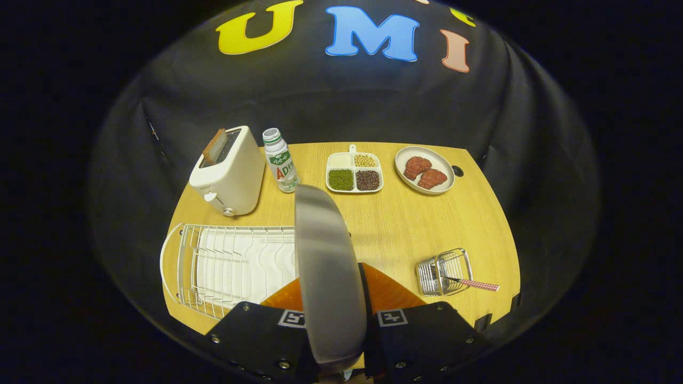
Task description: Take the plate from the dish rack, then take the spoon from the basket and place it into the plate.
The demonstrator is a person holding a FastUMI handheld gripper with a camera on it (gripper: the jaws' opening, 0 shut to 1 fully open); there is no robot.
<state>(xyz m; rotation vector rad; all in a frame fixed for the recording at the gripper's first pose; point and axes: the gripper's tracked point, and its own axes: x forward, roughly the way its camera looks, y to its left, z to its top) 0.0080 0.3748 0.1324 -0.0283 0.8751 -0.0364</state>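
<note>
A grey plate [326,272] stands on edge between my two fingers, its rim rising ahead of them above the table. My gripper [336,320] is shut on the plate. The white wire dish rack [229,264] lies just left of the plate, with its slots bare. To the right of my fingers stands a small wire basket [444,272]. A spoon with a red checked handle [477,284] leans out of it toward the right.
At the back of the wooden table [405,224] stand a white toaster [229,170] with toast, a small bottle [280,160], a divided tray of beans [354,173] and a plate of meat slices [425,169]. Black cloth walls surround the table.
</note>
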